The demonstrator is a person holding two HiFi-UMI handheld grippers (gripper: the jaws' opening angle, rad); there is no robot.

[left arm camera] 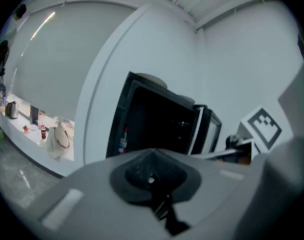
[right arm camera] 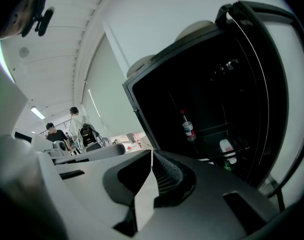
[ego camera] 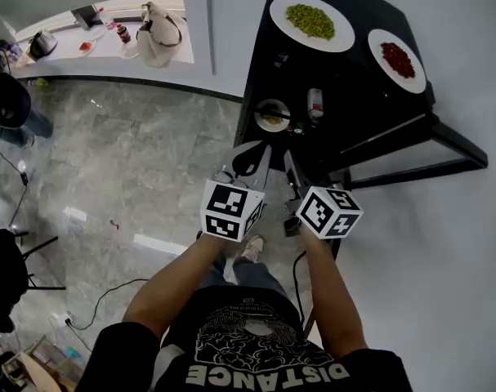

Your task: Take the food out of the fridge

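The black fridge (ego camera: 346,88) stands open in front of me, its door (ego camera: 411,133) swung out to the right. Inside it the head view shows a small bowl (ego camera: 261,109) and a red-labelled bottle (ego camera: 315,102). That bottle (right arm camera: 188,126) stands on a shelf in the right gripper view, with a second bottle (right arm camera: 227,147) lower right of it. On the fridge's top rest a plate of green food (ego camera: 280,16) and a plate of red food (ego camera: 377,41). My left gripper (ego camera: 248,158) and right gripper (ego camera: 290,167) hover side by side before the opening, both shut and empty.
A white counter (ego camera: 109,51) at the back left carries a beige bag (ego camera: 159,33), a kettle and small items. Cables (ego camera: 109,296) trail over the grey floor. Two people (right arm camera: 54,131) stand far off in the right gripper view. A white wall runs right of the fridge.
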